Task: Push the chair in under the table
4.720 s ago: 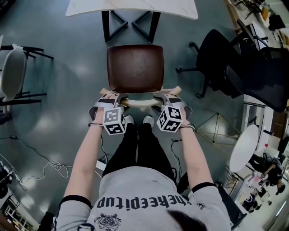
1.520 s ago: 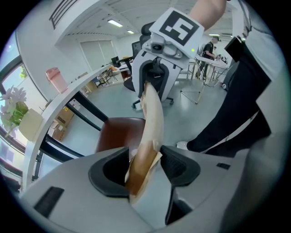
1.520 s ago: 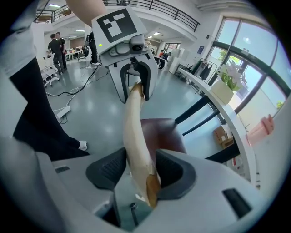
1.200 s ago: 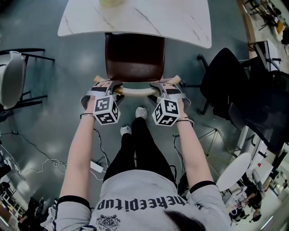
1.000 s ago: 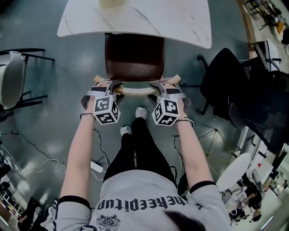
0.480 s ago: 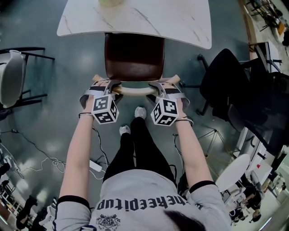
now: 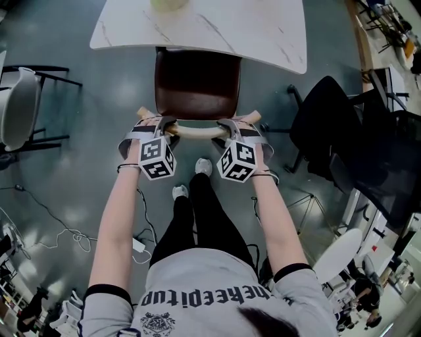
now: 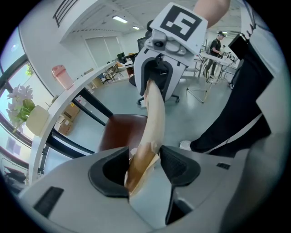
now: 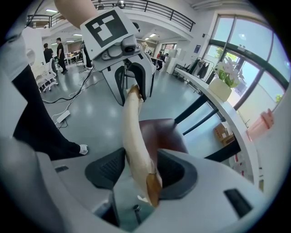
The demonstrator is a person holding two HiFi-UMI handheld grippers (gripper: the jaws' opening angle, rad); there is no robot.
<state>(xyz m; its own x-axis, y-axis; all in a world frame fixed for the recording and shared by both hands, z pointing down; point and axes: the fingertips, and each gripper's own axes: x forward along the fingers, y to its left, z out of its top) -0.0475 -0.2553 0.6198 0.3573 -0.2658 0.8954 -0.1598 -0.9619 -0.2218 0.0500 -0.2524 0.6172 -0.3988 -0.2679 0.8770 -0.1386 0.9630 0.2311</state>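
The chair has a brown seat (image 7: 197, 82) whose far part lies under the white marble table (image 7: 263, 33). Its curved pale wooden backrest (image 7: 195, 132) faces me. My left gripper (image 7: 164, 126) is shut on the backrest's left end and my right gripper (image 7: 227, 126) on its right end. In the left gripper view the backrest (image 8: 153, 113) runs out from between the left gripper (image 8: 143, 166) jaws to the right gripper. In the right gripper view the backrest (image 9: 134, 132) fills the gap of the right gripper (image 9: 141, 170); the seat (image 9: 161, 132) and table edge (image 9: 227, 116) lie beyond.
A black office chair (image 7: 329, 125) stands close on the right and a white chair (image 7: 20, 105) on the left. A power strip and cable (image 7: 139, 245) lie on the floor by the person's legs (image 7: 197, 210). A pale pot (image 7: 168, 3) sits on the table.
Since 4.7 s ago the chair has moved forward, so its seat front now sits under the tabletop. Over the last second chair and grippers have barely shifted.
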